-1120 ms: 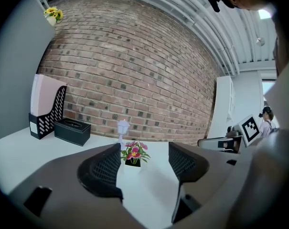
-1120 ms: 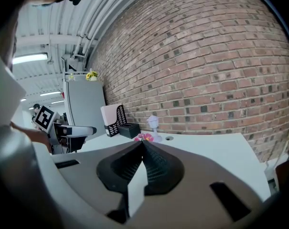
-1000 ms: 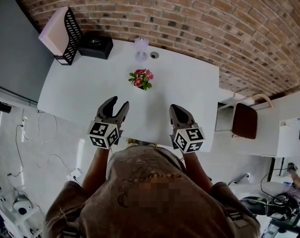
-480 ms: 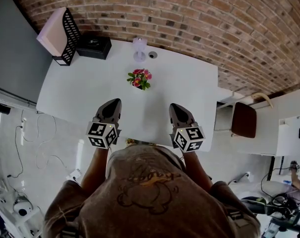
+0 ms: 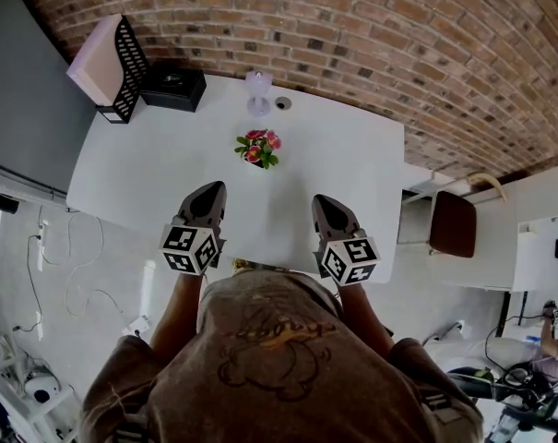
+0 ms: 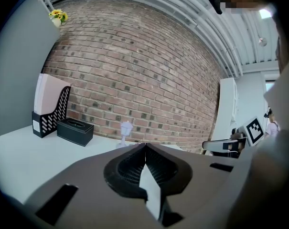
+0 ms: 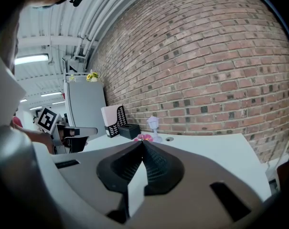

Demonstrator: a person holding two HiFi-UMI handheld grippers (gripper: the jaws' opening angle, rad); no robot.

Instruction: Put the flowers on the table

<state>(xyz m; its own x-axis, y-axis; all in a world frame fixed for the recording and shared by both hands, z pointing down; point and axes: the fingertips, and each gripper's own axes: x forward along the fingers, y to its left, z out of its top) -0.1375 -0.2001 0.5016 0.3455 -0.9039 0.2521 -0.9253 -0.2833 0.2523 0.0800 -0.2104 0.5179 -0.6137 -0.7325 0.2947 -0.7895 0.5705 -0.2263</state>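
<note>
Flowers (image 5: 258, 149) already sit on the white counter (image 5: 352, 169), well ahead of and between the 2 sets of jaws, and the left gripper (image 5: 210, 192) and right gripper (image 5: 325, 203) are both closed tight on nothing, so the job looks done.

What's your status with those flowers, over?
Left gripper and right gripper shut, empty, over near edge of the table. Flowers stand mid-table, untouched. Path between clear.

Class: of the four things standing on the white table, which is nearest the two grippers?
The pink flowers, near the table's middle; the file rack, black box and pale lantern stand farther back, along the brick wall.
</note>
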